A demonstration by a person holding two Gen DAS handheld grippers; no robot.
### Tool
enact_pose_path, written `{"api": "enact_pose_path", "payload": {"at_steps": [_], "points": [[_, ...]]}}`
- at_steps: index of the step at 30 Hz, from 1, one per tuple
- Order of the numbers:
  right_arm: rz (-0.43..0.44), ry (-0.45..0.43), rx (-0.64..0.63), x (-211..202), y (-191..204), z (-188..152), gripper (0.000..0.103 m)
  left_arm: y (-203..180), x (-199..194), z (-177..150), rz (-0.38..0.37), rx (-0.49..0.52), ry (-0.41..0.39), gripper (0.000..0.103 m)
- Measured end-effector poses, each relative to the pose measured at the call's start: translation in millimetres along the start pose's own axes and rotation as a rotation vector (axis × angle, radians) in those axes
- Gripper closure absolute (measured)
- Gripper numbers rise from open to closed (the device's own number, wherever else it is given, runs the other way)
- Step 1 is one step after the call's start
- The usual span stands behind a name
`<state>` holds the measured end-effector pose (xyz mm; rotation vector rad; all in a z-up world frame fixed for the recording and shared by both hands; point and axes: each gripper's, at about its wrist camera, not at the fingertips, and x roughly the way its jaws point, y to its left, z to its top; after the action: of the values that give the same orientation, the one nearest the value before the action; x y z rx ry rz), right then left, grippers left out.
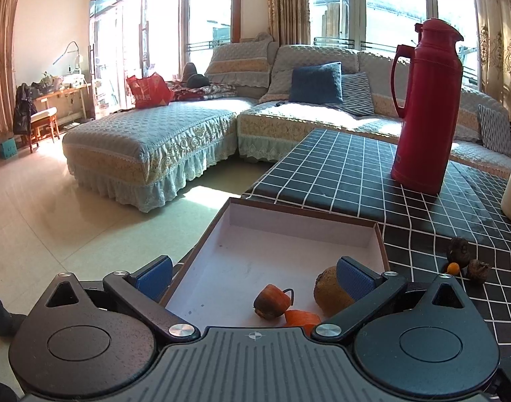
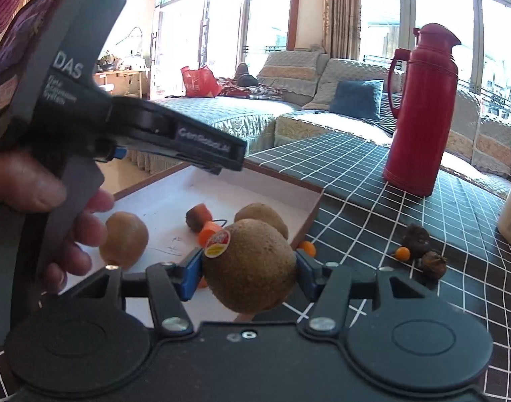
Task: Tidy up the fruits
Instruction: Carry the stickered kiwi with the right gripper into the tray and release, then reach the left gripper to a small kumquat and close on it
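A red thermos jug point(image 1: 424, 107) stands upright on the bench's black grid-checked cloth point(image 1: 339, 164). Beyond it a quilted corner sofa point(image 1: 175, 127) carries a dark blue cushion point(image 1: 315, 82) and a red bag point(image 1: 148, 90).

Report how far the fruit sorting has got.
Done: two brown fuzzy kiwis and carrot chunks lie in the shallow white-lined box. In hand: the right gripper is shut on a stickered brown kiwi at the box's edge; the left gripper hangs open over the box. Left: small orange fruits and dark wrinkled lumps on the checked tablecloth.
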<state>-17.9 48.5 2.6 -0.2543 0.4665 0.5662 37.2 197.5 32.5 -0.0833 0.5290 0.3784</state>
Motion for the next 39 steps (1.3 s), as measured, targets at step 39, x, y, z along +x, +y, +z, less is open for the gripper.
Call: {"api": "enact_pose_path", "payload": {"at_steps": [39], "points": [[-0.256,-0.103,0.349,-118,-137,-74,0.007,-44,-16,-15,-0.065,0.104,0.016,0.000]]}}
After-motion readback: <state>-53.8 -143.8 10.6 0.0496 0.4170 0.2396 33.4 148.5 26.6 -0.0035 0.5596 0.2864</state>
